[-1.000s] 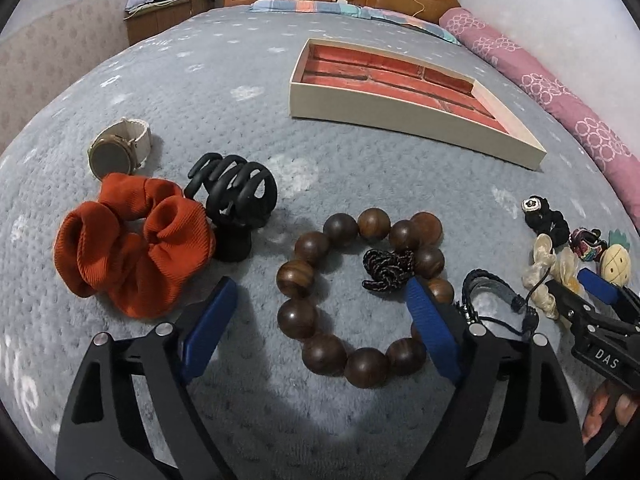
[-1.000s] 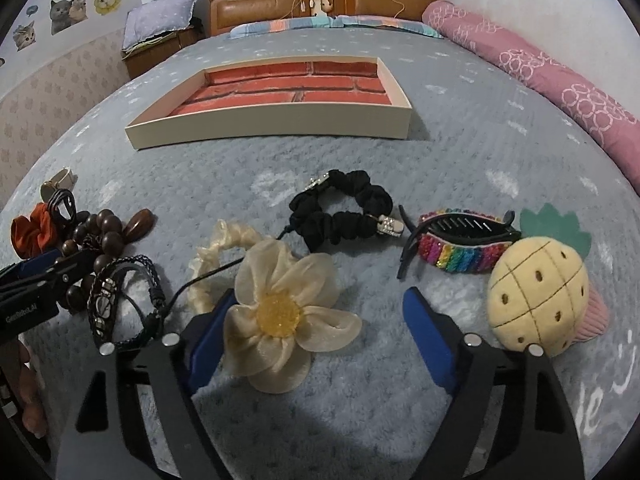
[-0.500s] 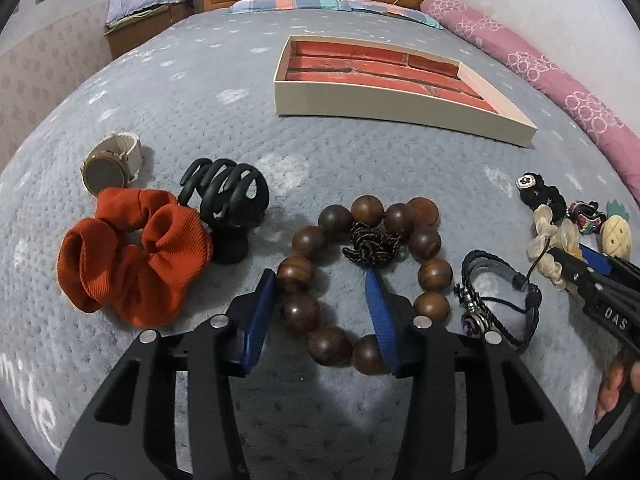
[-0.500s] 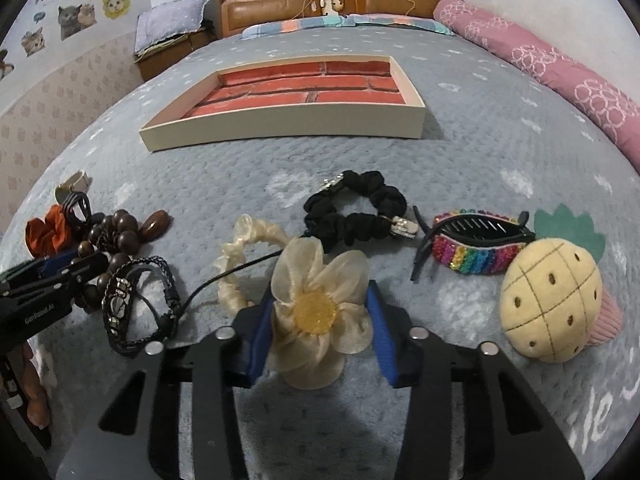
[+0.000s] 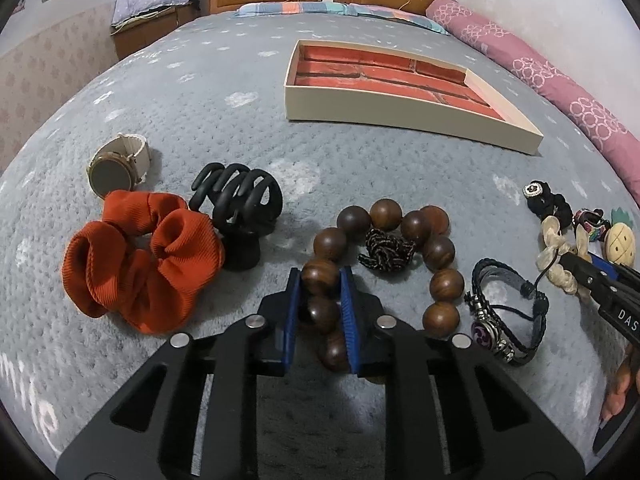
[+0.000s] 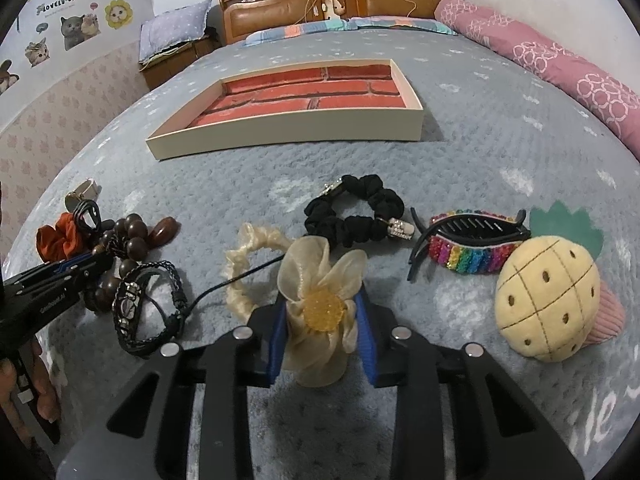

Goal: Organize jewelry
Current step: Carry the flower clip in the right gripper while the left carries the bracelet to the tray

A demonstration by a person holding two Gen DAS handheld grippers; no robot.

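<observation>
My left gripper (image 5: 320, 280) is shut on the near-left beads of a brown wooden bead bracelet (image 5: 438, 252) that lies on the grey bedspread. My right gripper (image 6: 322, 300) is shut on a cream fabric flower hair tie (image 6: 320, 276), squeezing its petals. A shallow cream box with a red brick-pattern floor (image 5: 404, 114) stands farther back; it also shows in the right wrist view (image 6: 280, 136). The left gripper also shows at the left of the right wrist view (image 6: 96, 262).
Left wrist view: an orange scrunchie (image 5: 136, 260), a black claw clip (image 5: 240, 204), a watch (image 5: 116, 168), a black braided bracelet (image 5: 508, 316). Right wrist view: a black scrunchie (image 6: 356, 212), a rainbow claw clip (image 6: 468, 244), a plush pineapple (image 6: 548, 304). A pink bolster (image 6: 560, 64) lies along the right.
Both grippers have closed from wide open: the left onto the wooden beads, the right onto the cream flower. Both have also moved slightly forward over their objects.
</observation>
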